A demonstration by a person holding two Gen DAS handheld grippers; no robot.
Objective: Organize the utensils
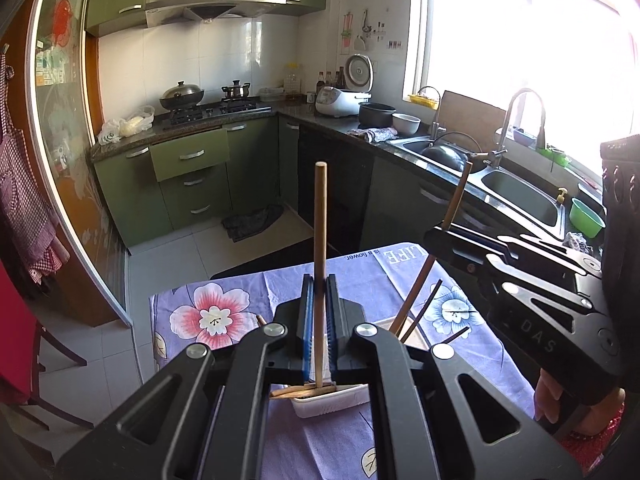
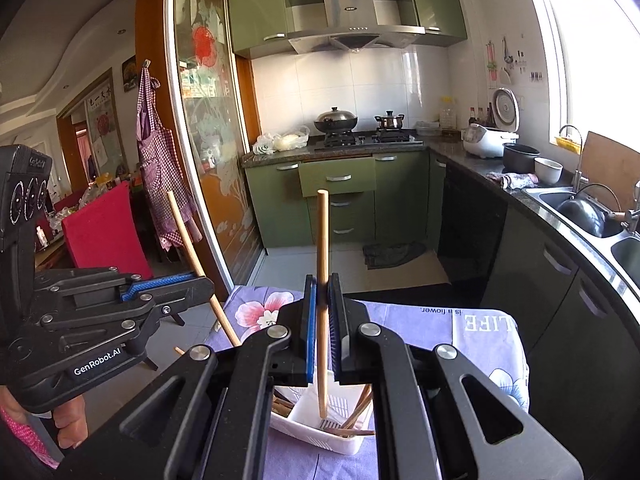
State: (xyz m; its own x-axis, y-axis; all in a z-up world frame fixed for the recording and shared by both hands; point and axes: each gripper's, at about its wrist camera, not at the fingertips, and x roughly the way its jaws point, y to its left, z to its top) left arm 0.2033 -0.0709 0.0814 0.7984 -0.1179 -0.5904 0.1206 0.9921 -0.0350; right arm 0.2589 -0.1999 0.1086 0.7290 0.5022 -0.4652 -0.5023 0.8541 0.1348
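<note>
Left tongs point(image 1: 319, 284) clamp upright chopstick point(image 1: 320, 216) | right tongs point(image 2: 322, 304) clamp chopstick point(image 2: 322, 240), angled downward

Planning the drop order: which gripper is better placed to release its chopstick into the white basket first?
Right, probably. The right gripper holds its chopstick upright, tip already inside the white basket. The left gripper's chopstick seems to reach only the rim.

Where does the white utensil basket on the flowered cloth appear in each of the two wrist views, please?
Left wrist view: the white basket sits low at centre, mostly hidden behind the left tongs.
Right wrist view: the white basket sits low at centre, below the right tongs.
Shared landmark: the range hood.
</note>
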